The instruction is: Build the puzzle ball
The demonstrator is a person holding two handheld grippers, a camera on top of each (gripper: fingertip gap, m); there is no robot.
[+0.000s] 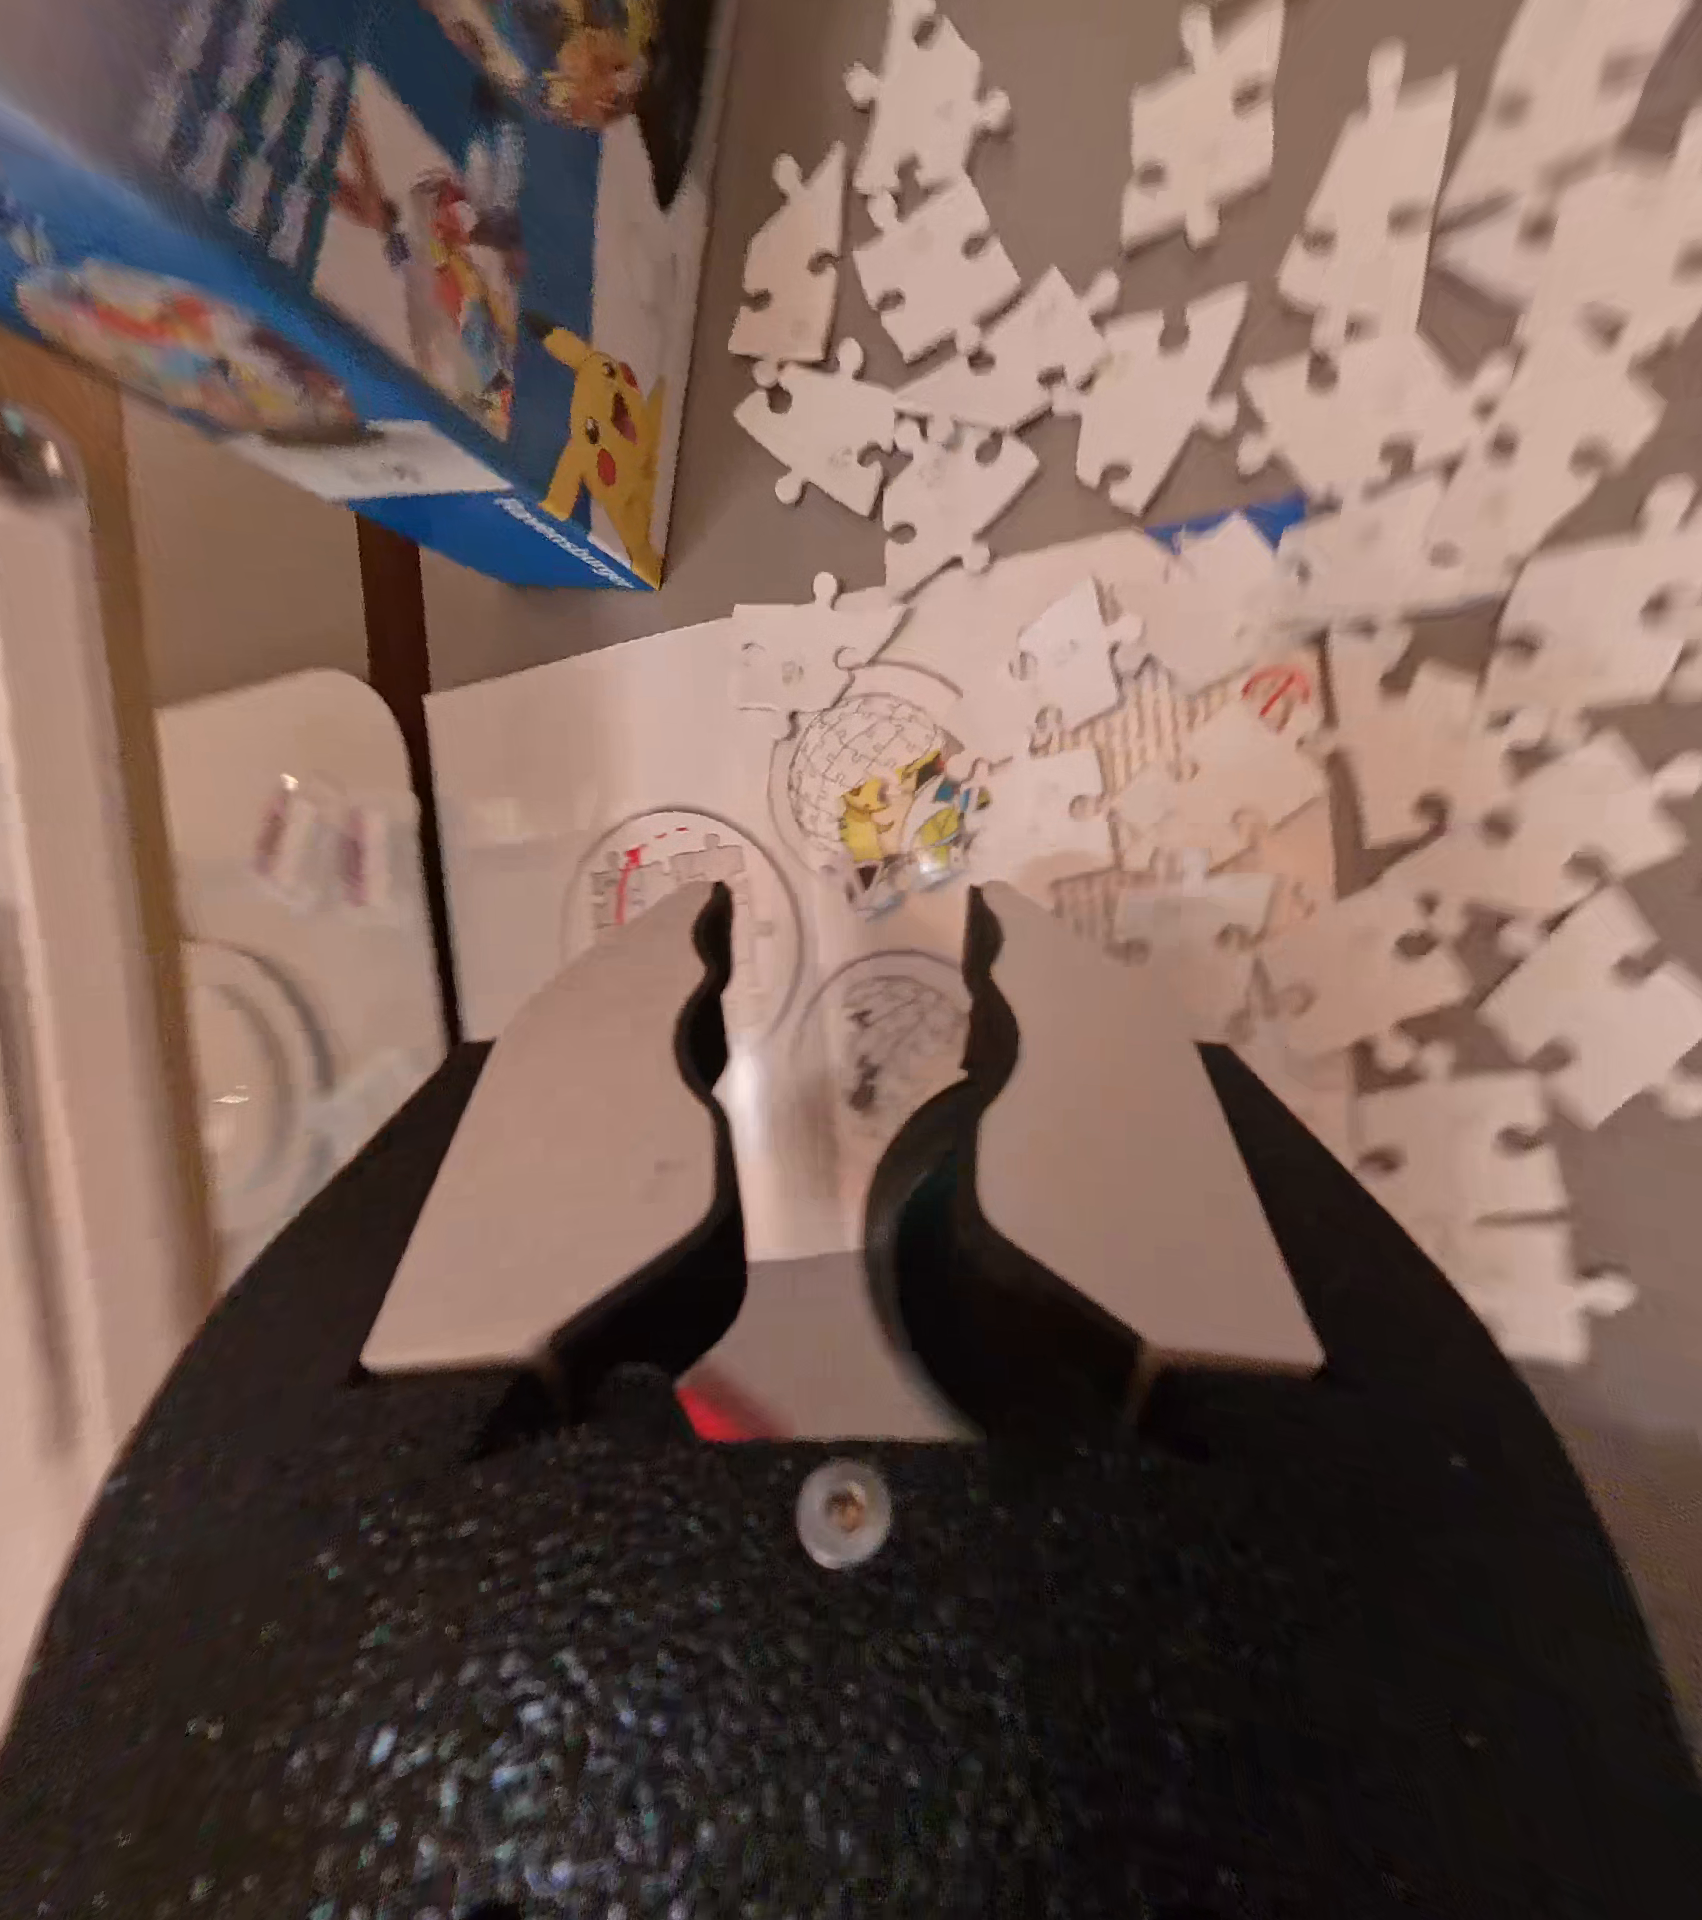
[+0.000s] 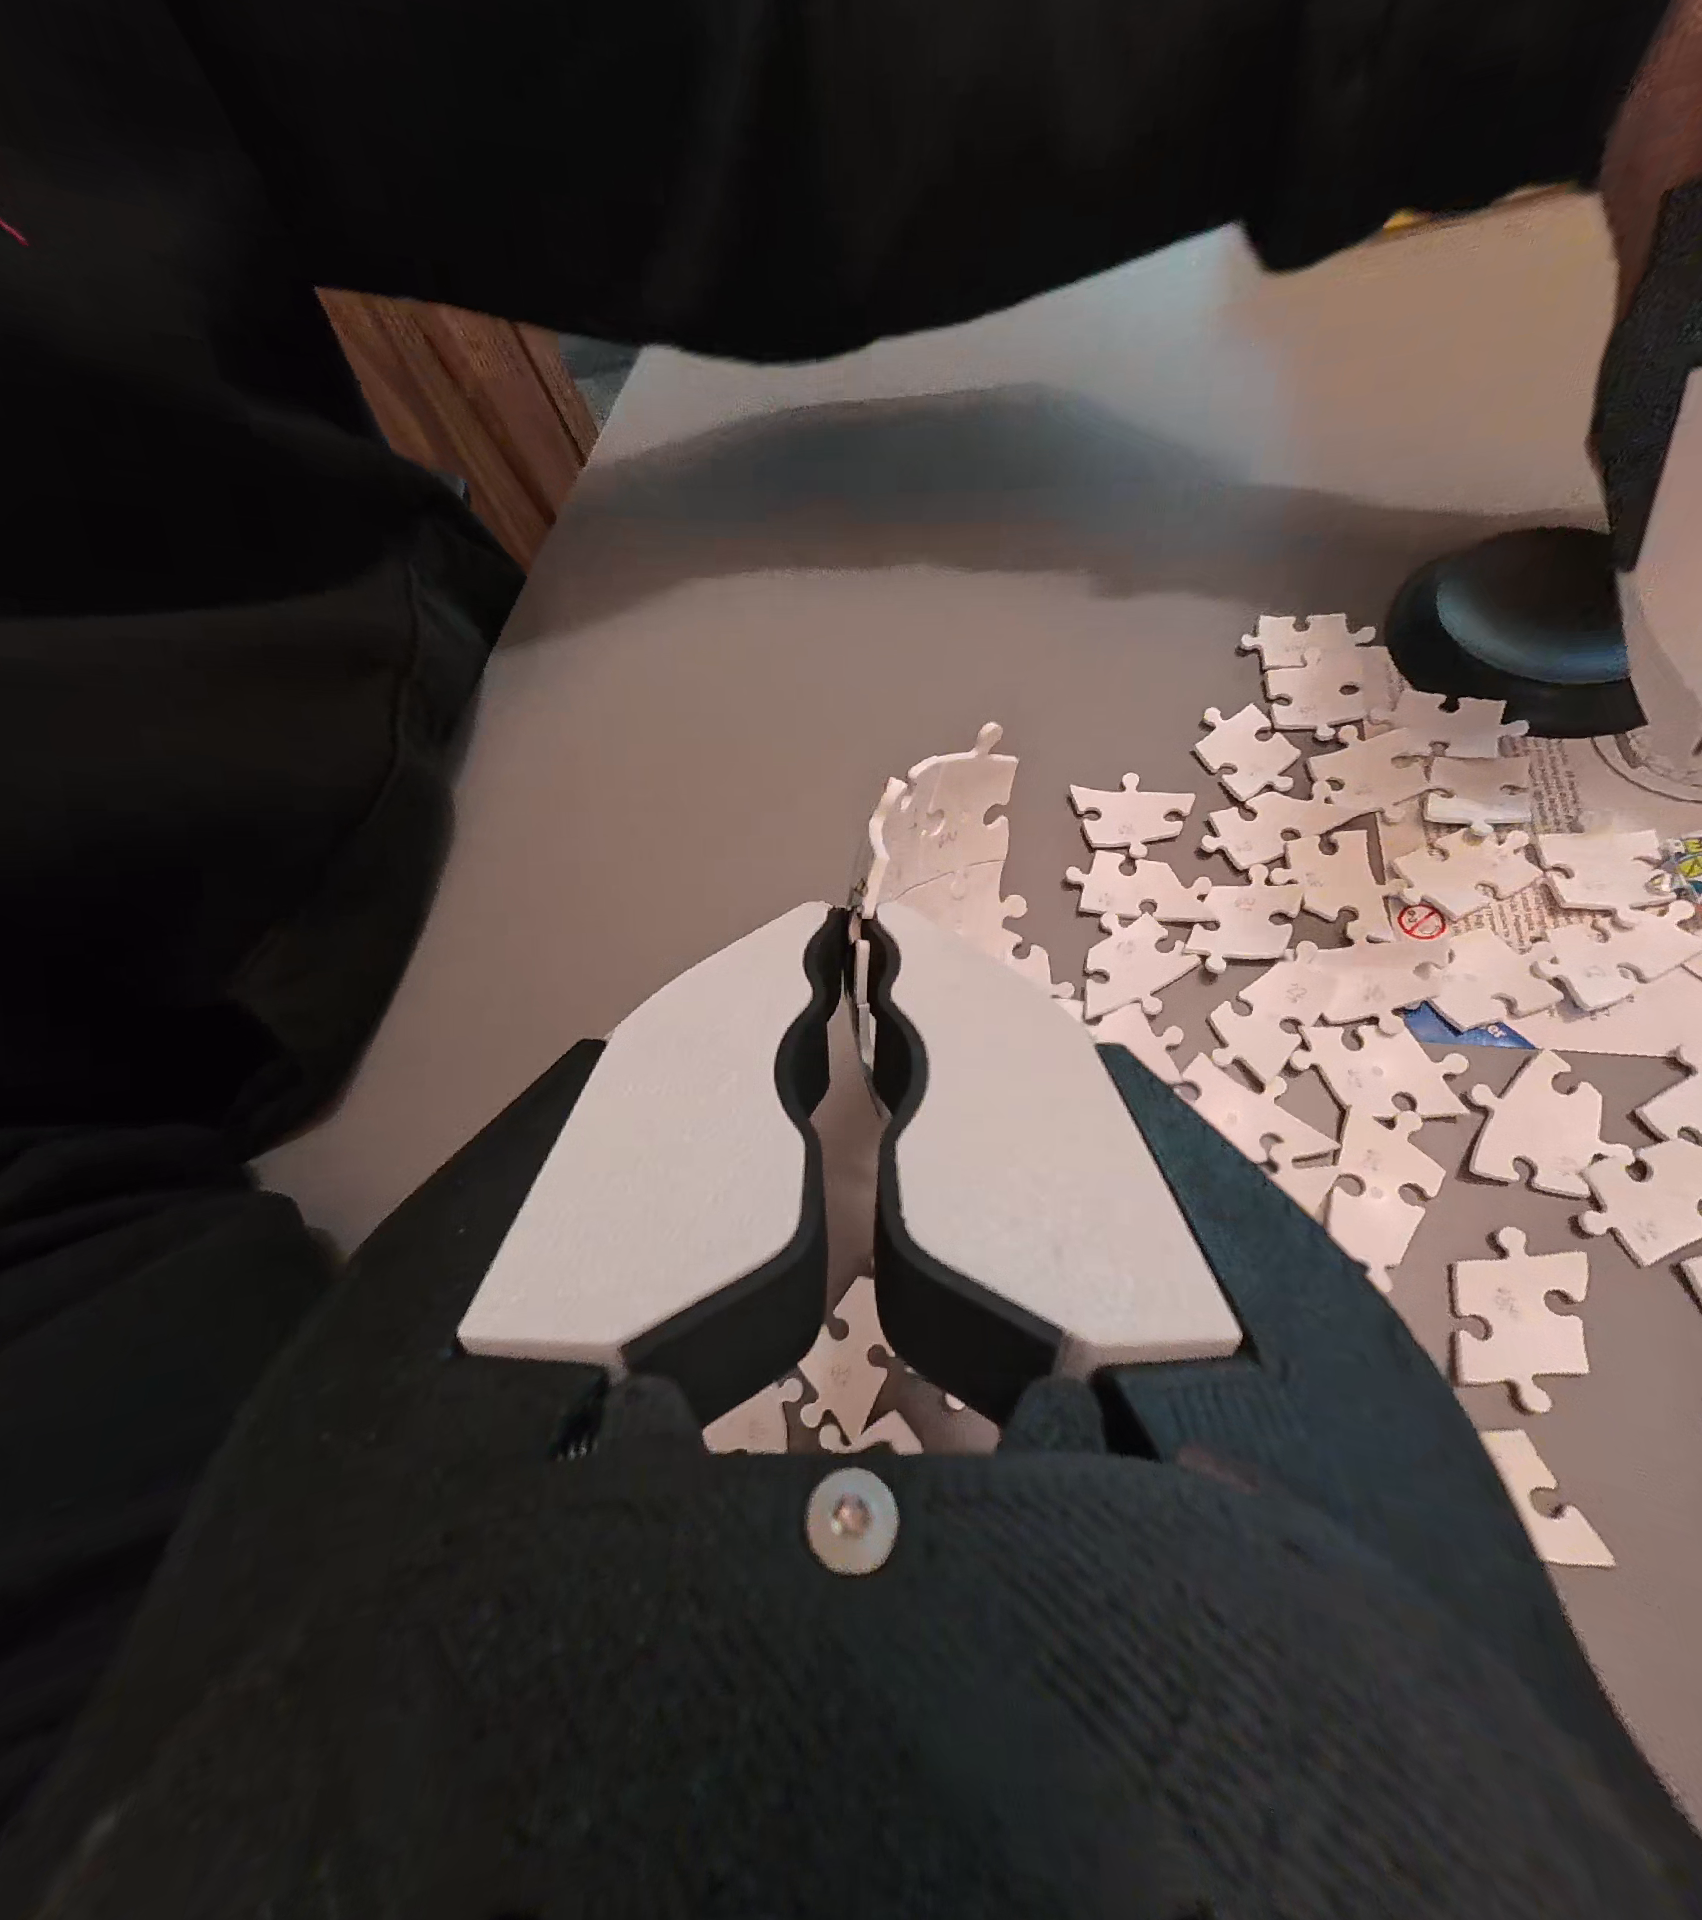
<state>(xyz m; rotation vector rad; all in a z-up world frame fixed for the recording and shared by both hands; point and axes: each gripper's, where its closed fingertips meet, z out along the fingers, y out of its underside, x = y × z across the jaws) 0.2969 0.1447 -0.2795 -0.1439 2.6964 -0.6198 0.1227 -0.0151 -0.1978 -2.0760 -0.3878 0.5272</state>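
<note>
Two grippers show, each in its own wrist view. In the left wrist view, going from the left, a blue puzzle box (image 1: 327,312) with a yellow cartoon figure stands at the upper left, tilted and blurred. Below it a white instruction sheet (image 1: 618,769) with round drawings lies on the grey table (image 1: 1346,1558). The left gripper (image 1: 845,904) hangs above this sheet with its fingers (image 1: 598,1122) released, a clear gap between the tips and nothing in the gap. To the right, many loose puzzle pieces (image 1: 1190,395) lie spread on the table with the white back side up, and some of them cover the right part of the sheet.

In the right wrist view, the left side is filled by a person's dark clothing (image 2: 151,727). In the middle, the right gripper (image 2: 852,930) has its fingers (image 2: 681,1122) clenched on a curved assembled section (image 2: 951,821) of joined white pieces. This section stands up on its edge from the finger tips, above the table, just left of the loose pieces. Further right, the loose pieces cover the table and part of the sheet. A black round base (image 2: 1512,644) rests on the table at the upper right, touching the nearest pieces. The left gripper is visible at the right edge, partly cut off.
</note>
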